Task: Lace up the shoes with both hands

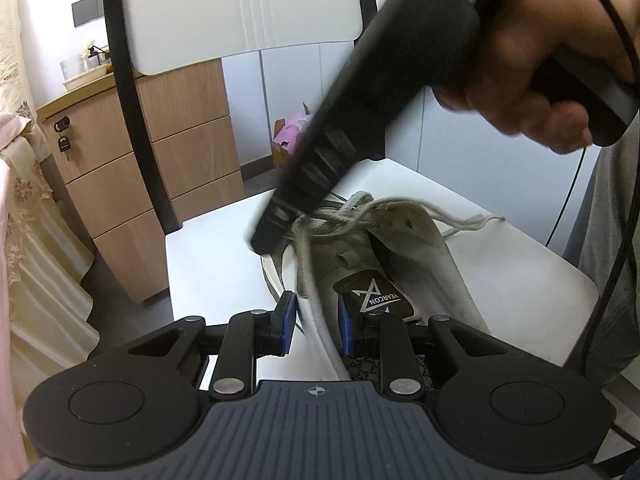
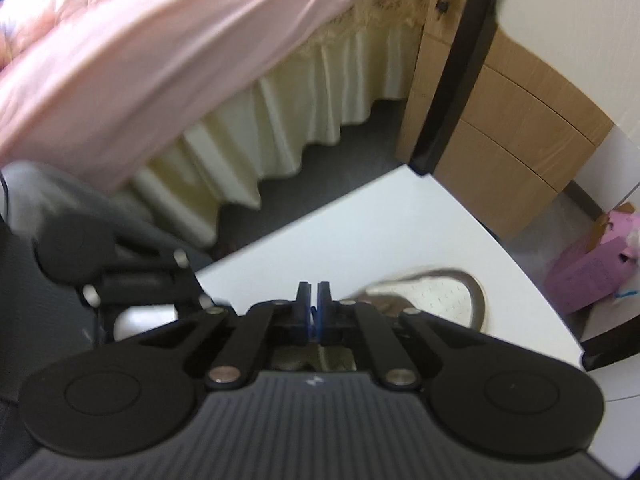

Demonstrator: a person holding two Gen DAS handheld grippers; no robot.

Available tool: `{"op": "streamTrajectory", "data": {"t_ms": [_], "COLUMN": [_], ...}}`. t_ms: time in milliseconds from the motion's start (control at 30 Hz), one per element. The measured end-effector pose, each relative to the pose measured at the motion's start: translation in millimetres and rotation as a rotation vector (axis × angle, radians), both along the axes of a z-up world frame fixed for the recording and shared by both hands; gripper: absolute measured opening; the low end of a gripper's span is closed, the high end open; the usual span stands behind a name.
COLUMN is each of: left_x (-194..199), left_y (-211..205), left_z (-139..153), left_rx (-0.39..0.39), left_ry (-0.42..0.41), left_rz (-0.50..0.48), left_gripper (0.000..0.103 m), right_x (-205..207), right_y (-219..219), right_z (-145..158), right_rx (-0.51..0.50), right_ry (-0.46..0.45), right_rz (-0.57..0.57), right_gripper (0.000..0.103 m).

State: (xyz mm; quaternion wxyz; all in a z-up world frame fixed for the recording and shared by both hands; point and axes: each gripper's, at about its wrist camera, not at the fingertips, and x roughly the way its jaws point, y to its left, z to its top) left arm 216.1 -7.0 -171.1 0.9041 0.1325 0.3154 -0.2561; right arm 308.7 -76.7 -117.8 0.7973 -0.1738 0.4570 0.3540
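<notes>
The left gripper (image 1: pixel 317 322) clamps the near side wall of the shoe (image 1: pixel 360 264), one blue pad outside the collar and the other inside it. The shoe sits on a white chair (image 1: pixel 224 248), toe pointing away from these fingers. Only the left view shows the logo tongue just beyond the fingers, and farther on the loose laces (image 1: pixel 360 210) bunched over the eyelets, one end trailing off to the right. There the right gripper (image 1: pixel 272 232), held in a hand (image 1: pixel 532 60), slants down with its tip at the laces' left edge.

The right view shows what that angle hides: its own fingers (image 2: pixel 314 308) pressed together, with no lace visible between them. The shoe's toe (image 2: pixel 440 296) lies just right of them, the left gripper (image 2: pixel 152 276) blurred to their left.
</notes>
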Motion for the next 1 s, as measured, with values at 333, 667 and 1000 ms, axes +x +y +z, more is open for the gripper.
{"op": "streamTrajectory", "data": {"t_ms": [333,667,1000], "left_x": [1,2,6], "left_y": [0,-2,-6], "left_z": [-1,-3,-4], "left_rx": [-0.012,-0.023,-0.012], "left_ry": [0.007,0.017,0.028], "left_rz": [0.004,0.018,0.007], "left_gripper": [0.026,0.026,0.025], "right_x": [6,0,2], "right_y": [10,-1,17], "right_z": [51,-4,18], "right_rx": [0.083,-0.087,-0.002], "right_ry": [-0.082,0.052,-0.014], "right_rz": [-0.035,0.019,0.009], "right_gripper": [0.016,0.007,0.003]}}
